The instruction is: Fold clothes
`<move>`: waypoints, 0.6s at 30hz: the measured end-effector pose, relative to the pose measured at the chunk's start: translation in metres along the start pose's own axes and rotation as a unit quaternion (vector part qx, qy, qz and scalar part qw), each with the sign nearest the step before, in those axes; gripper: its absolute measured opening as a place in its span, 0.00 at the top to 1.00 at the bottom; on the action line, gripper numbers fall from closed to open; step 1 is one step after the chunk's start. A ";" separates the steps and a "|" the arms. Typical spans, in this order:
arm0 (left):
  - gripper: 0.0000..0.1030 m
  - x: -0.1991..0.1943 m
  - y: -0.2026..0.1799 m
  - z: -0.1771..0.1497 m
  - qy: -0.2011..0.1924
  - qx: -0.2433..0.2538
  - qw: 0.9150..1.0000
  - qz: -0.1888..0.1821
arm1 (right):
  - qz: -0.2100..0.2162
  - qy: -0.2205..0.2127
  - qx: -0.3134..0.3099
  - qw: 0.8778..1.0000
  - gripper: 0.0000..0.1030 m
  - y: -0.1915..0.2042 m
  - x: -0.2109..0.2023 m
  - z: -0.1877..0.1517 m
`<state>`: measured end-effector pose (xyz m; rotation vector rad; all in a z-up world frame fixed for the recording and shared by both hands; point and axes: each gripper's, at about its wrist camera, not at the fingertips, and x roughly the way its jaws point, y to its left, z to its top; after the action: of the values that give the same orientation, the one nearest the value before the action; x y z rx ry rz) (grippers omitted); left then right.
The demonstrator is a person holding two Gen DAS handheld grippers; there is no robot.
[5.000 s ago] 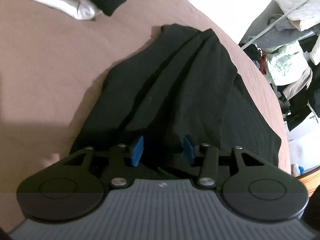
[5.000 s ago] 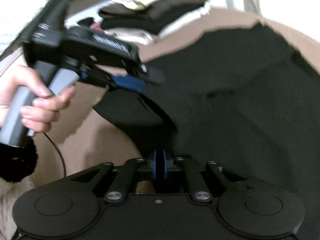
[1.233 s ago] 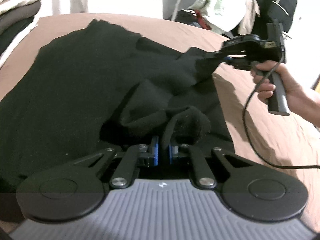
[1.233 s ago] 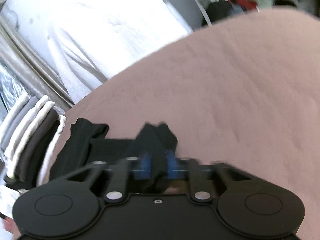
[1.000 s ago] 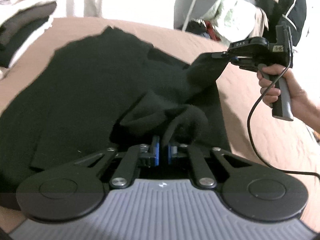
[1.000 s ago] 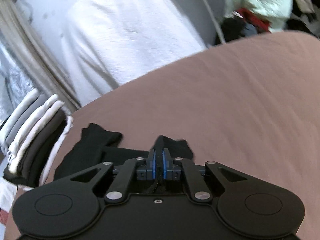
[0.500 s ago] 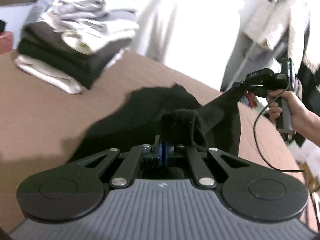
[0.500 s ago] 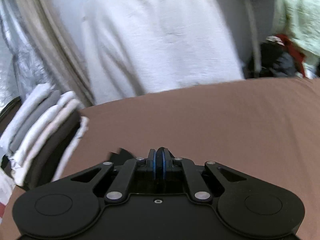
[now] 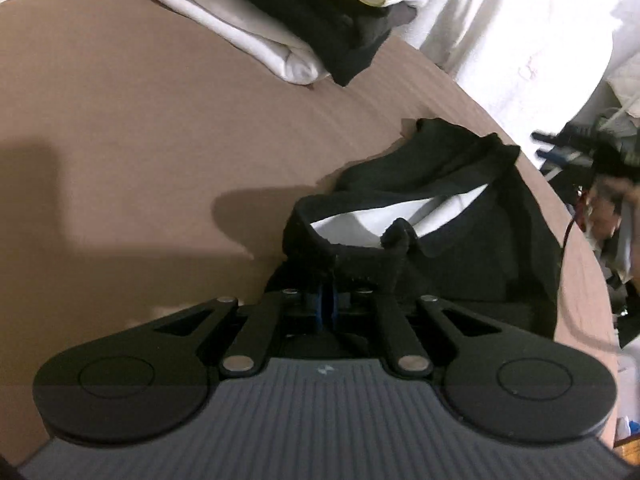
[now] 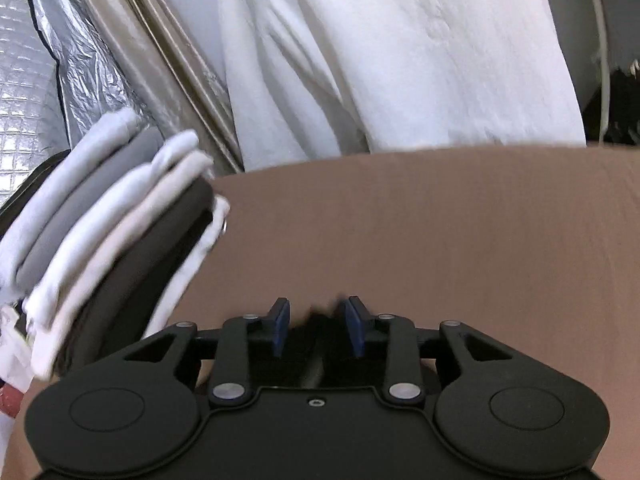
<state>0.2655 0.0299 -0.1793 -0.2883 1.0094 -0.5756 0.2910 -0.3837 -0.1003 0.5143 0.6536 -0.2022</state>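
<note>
Brown bedsheet (image 9: 160, 120); left tongs (image 9: 326, 306) pinching black garment (image 9: 460, 240); right tongs (image 10: 319, 326) just parted.

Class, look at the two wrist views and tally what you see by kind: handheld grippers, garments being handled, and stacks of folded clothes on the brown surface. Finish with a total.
Grippers: 2, the left gripper and the right gripper
Black garment being handled: 1
Stack of folded clothes: 1
Total: 4
</note>
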 end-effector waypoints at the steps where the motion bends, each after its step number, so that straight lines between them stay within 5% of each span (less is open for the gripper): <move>1: 0.95 0.000 0.002 0.000 0.005 -0.003 1.000 -0.004 | 0.006 0.008 -0.003 1.000 0.63 -0.003 -0.003 -0.010; 5: 0.92 0.001 0.010 0.008 0.017 -0.030 0.999 -0.020 | 0.005 0.047 -0.011 0.999 0.63 -0.015 -0.011 -0.033; 10: 0.75 0.003 -0.004 0.010 0.011 0.034 0.999 0.010 | 0.040 0.091 -0.030 0.995 0.56 -0.007 -0.007 -0.039; 14: 0.45 0.010 -0.022 0.004 0.016 0.114 0.993 0.011 | 0.062 0.130 -0.025 0.989 0.51 0.007 0.021 -0.047; 18: 0.41 0.022 -0.020 0.007 0.013 0.081 0.997 -0.004 | 0.045 0.128 -0.051 0.989 0.48 0.026 0.045 -0.049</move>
<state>0.2740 0.0010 -0.1822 -0.1412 0.9798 -0.6668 0.3087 -0.3372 -0.1509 0.4744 0.8836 -0.0160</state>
